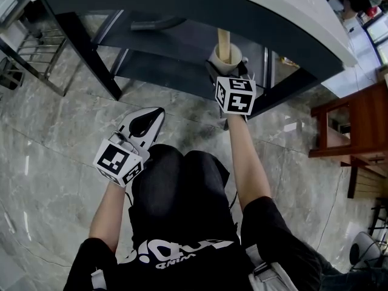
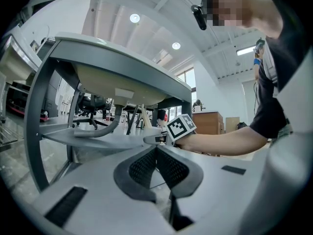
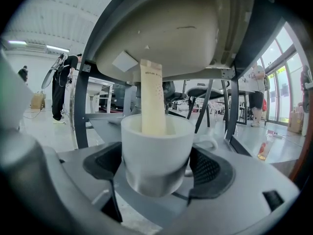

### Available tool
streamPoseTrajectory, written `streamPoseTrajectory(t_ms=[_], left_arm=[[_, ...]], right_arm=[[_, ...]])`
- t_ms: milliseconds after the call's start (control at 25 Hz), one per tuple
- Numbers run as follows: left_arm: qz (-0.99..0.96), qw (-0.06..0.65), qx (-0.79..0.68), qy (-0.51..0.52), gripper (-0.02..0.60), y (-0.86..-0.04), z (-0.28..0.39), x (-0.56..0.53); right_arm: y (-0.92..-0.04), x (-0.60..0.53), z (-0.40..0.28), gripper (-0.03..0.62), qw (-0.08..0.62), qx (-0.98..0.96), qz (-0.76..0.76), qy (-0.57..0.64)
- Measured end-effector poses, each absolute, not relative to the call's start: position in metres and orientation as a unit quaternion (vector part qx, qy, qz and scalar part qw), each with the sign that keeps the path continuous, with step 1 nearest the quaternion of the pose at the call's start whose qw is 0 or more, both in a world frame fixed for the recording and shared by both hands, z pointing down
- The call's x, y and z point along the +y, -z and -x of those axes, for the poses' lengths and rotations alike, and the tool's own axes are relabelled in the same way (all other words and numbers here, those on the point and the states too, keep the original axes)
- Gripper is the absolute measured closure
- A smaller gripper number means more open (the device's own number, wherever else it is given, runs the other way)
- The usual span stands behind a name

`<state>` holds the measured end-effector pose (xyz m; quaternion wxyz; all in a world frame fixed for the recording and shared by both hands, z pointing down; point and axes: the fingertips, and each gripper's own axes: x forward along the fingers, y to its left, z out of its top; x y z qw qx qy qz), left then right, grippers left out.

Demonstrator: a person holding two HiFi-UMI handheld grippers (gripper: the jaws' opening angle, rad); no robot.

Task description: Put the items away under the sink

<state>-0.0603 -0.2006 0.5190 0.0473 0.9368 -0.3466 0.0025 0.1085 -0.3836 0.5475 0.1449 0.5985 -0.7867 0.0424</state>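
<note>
A white cup (image 1: 228, 56) with a cream packet (image 1: 224, 42) standing in it is held at the front edge of the dark shelf (image 1: 159, 42) under the sink. My right gripper (image 1: 233, 69) is shut on the cup. In the right gripper view the cup (image 3: 155, 148) fills the space between the jaws, and the packet (image 3: 152, 99) rises toward the basin underside (image 3: 166, 38). My left gripper (image 1: 145, 121) hangs lower left over the floor. Its jaws are shut with nothing in them (image 2: 156, 166).
A grey drain hose (image 1: 154, 24) lies on the shelf's back part. The stand's black leg (image 1: 91, 56) slants at left and a metal rack (image 1: 30, 53) stands beyond it. Wooden furniture (image 1: 357, 126) stands at right. The person's knees are below the grippers.
</note>
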Motion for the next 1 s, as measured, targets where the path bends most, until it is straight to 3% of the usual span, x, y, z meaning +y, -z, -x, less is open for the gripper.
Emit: streamPoseTrajectory(t_ms=[1000], left_arm=[[-0.935, 0.054, -0.350, -0.008, 0.562, -0.526, 0.064, -0.197]], right_arm=[[-0.545, -0.366, -0.112, 0.157, 0.126, -0.784, -0.608, -0.027]])
